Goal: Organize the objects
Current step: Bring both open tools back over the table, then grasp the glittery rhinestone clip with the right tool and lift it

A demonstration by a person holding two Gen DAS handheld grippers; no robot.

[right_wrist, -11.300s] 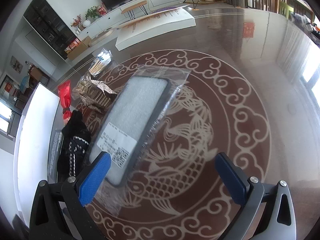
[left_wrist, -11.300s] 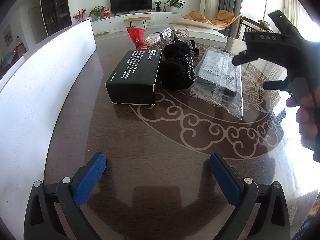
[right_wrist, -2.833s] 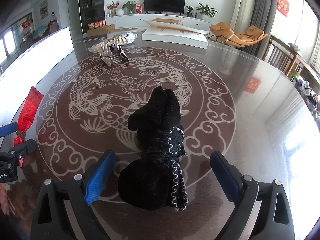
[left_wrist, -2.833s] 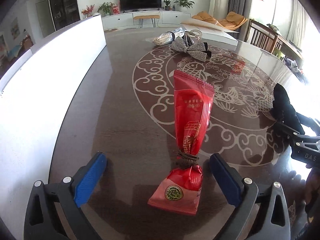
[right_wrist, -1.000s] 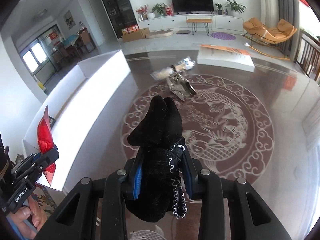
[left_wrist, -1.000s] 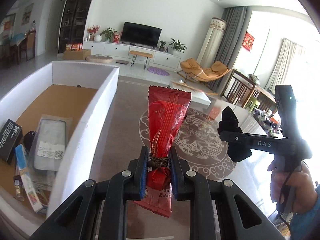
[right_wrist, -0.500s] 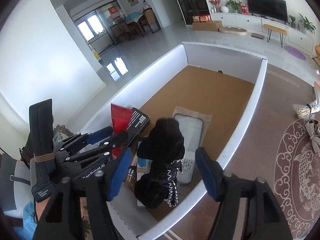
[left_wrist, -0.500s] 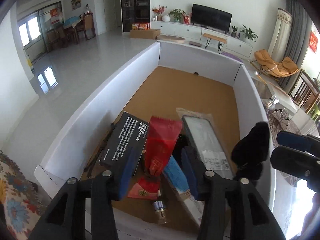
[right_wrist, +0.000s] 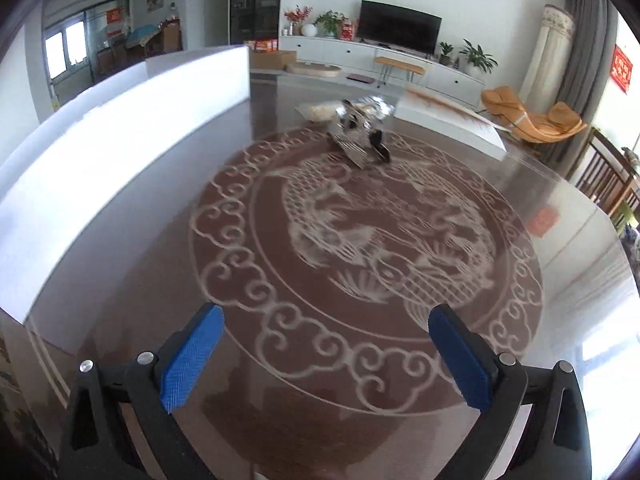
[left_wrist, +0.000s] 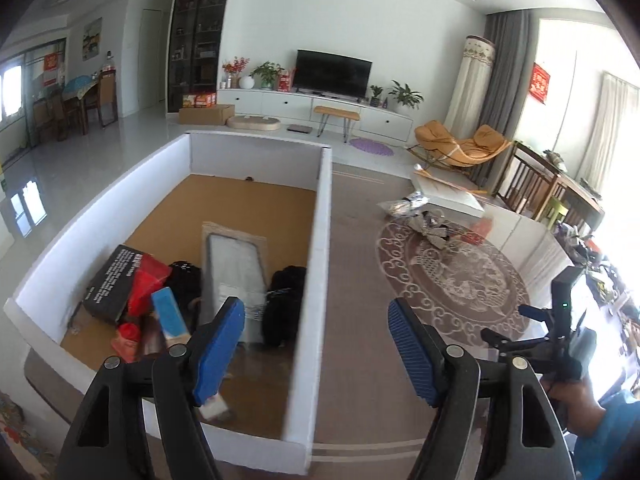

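While both tools hang empty over the table, what is left to sort sits at the far side of the dragon medallion: a silver rhinestone bow point(right_wrist: 358, 138) and, touching it from behind, a crinkly clear packet point(right_wrist: 344, 108) whose contents I cannot make out. The left gripper point(left_wrist: 316, 344) has its blue pads spread wide with nothing between them, poised above the near right wall of the white box point(left_wrist: 320, 240). The right gripper point(right_wrist: 326, 354) is likewise released, low over the glossy table point(right_wrist: 560, 240) and facing the bow. Inside the box lie a black carton point(left_wrist: 114, 280), a red snack pack point(left_wrist: 146, 286), a bagged grey tray point(left_wrist: 236, 264) and a black plush toy point(left_wrist: 286, 300). The bow looks light and fairly stiff, its studded faces likely slick, so pinching the narrow centre knot seems surer than squeezing a flared wing. The packet should be light and floppy and may slide on the glass; gripping a gathered end would probably hold it best.
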